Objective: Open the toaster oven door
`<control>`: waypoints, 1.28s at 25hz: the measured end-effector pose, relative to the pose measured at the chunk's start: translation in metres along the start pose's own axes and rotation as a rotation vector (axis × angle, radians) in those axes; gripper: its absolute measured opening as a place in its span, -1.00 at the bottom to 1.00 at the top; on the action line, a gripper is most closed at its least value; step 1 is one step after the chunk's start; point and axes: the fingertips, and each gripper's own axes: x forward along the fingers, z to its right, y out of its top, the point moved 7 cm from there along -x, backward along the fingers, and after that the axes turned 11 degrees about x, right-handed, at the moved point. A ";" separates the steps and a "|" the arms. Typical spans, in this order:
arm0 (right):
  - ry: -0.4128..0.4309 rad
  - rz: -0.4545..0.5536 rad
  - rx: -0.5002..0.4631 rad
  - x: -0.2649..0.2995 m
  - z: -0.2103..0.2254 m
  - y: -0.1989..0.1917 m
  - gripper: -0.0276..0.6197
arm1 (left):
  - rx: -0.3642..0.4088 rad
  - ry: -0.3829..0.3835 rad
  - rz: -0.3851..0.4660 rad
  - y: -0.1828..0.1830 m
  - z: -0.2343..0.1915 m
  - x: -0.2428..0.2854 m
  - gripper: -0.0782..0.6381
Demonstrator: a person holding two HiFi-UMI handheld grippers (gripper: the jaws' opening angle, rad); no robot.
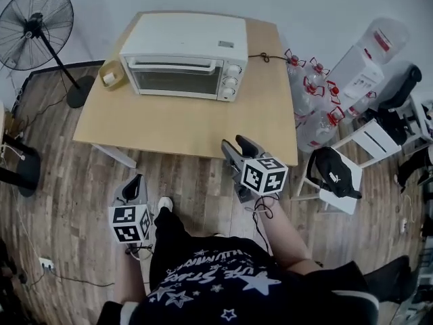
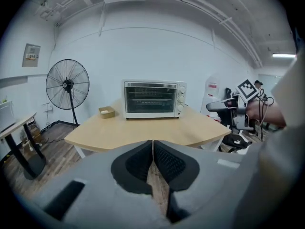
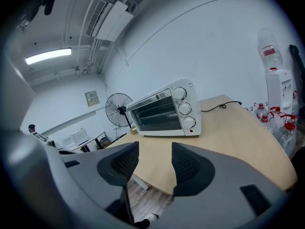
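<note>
Head view: toaster oven (image 1: 184, 56) interior unreadable behind shut door (image 1: 174, 78); torso (image 1: 223, 286) cropped.

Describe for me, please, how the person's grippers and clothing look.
Both the left gripper and right gripper have grey bodies, with black ribbed pads inside the jaws. Each carries a white cube printed with black square markers, and thin dark cables loop beneath. The person wears a black top with white stars and lettering.
</note>
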 end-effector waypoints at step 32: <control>-0.395 0.314 0.099 0.150 -0.051 0.162 -0.51 | 0.175 -0.327 0.121 0.136 -0.212 0.189 -0.72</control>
